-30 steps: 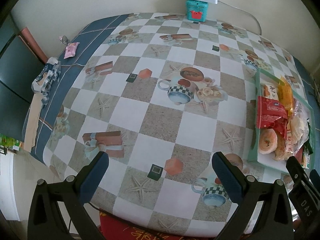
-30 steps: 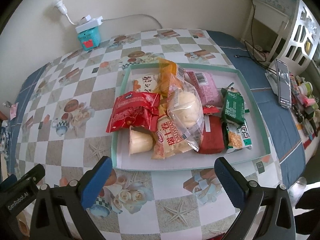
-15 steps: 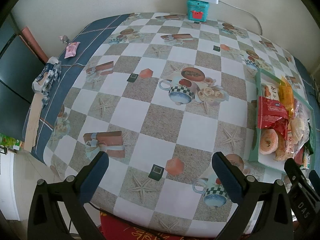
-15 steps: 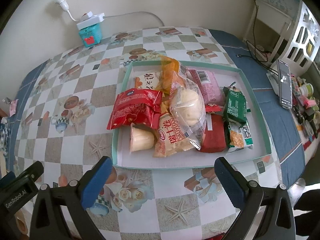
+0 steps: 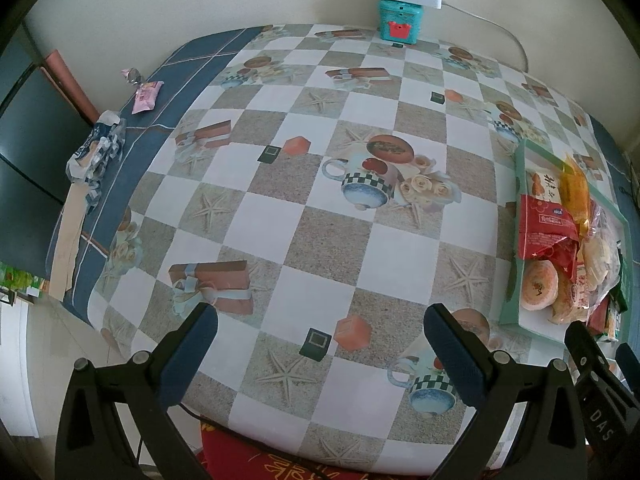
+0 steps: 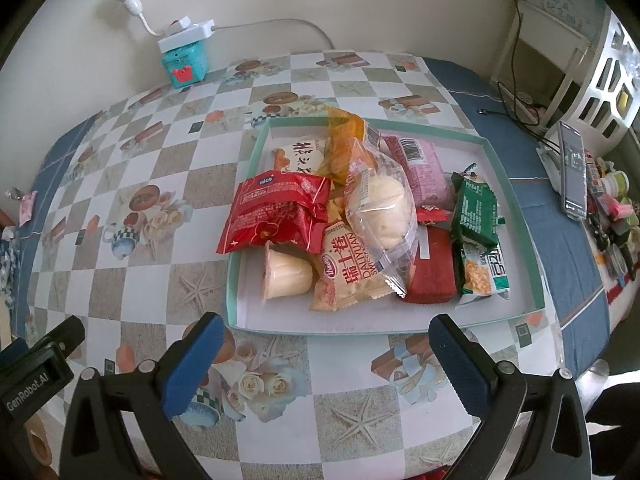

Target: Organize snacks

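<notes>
A shallow teal-rimmed tray [image 6: 520, 216] holds a heap of snacks: a red packet [image 6: 276, 212], a clear bag with a pale bun [image 6: 382, 208], a jelly cup [image 6: 286, 276], a green packet [image 6: 476, 212], a pink packet [image 6: 424, 164] and others. My right gripper [image 6: 324, 354] is open and empty, just in front of the tray's near rim. My left gripper [image 5: 318, 346] is open and empty over the checked tablecloth, left of the tray [image 5: 516, 280], which sits at the right edge of its view.
A teal box with a white power strip [image 6: 186, 54] stands at the back by the wall. A phone [image 6: 572, 168] and small clutter lie at the table's right end. A pink wrapper [image 5: 146, 96] and crumpled packaging [image 5: 96, 152] lie at the left end.
Both grippers have drifted slightly; the right one has edged a little closer to the tray. Both stay open and empty.
</notes>
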The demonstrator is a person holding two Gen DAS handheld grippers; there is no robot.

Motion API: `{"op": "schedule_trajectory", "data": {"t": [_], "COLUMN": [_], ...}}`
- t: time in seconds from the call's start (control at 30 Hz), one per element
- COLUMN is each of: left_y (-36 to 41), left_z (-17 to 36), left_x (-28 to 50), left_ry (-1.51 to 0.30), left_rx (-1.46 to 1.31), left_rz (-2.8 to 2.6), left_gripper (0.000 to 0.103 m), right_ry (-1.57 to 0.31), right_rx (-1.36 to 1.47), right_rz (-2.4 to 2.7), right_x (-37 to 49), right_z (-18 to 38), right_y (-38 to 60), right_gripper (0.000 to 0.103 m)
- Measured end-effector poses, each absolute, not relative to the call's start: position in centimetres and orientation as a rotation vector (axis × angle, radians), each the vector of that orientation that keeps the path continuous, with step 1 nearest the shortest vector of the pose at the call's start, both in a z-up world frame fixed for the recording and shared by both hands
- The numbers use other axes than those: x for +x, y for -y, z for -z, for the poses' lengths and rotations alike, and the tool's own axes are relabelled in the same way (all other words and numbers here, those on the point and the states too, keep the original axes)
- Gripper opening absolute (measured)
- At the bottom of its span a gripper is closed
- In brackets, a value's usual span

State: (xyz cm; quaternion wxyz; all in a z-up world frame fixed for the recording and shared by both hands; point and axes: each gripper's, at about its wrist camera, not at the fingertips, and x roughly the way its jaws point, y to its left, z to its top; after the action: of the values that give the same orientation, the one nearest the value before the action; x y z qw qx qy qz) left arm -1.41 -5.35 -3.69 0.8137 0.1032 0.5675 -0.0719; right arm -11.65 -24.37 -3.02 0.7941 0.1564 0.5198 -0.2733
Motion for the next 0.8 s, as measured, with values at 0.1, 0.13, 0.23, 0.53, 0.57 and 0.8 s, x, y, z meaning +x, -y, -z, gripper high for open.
{"op": "schedule_trajectory", "data": {"t": [0.1,0.13,0.23,0.53,0.57,0.8], "left_y": [5.33,5.34,5.28,5.2,5.2,5.21], "left_z": [3.67,3.67,3.62,3.59,3.59,3.7], "left_x": [-1.41,-1.41,-1.38,-1.32,-1.3,-1.42], "left_ry": [-1.211,-1.21,-1.21,-1.212,-1.212,-1.219], "left_rx": [0.221,0.221,0.219,0.215,0.215,0.2], "left_rz": [0.154,0.154,0.152,0.149,0.149,0.141], "left_gripper": [0.103,0.103,0.103,0.103,0.103,0.103], "right_ry": [-1.118,-1.118,-1.119,-1.122,-1.123,-1.129], "right_rx": [0.335,0.335,0.335,0.335,0.334,0.331], "right_rz": [0.586,0.586,0.586,0.584,0.582,0.573], "right_x": [-11.67,-11.67,-11.68,-11.65,-11.66,-11.67], "right_z": [3.07,3.07,3.07,3.14,3.19,3.16], "right_y": [24.35,24.35,24.33,24.11,24.02,24.08], "right_gripper": [0.103,0.103,0.103,0.103,0.103,0.103]}}
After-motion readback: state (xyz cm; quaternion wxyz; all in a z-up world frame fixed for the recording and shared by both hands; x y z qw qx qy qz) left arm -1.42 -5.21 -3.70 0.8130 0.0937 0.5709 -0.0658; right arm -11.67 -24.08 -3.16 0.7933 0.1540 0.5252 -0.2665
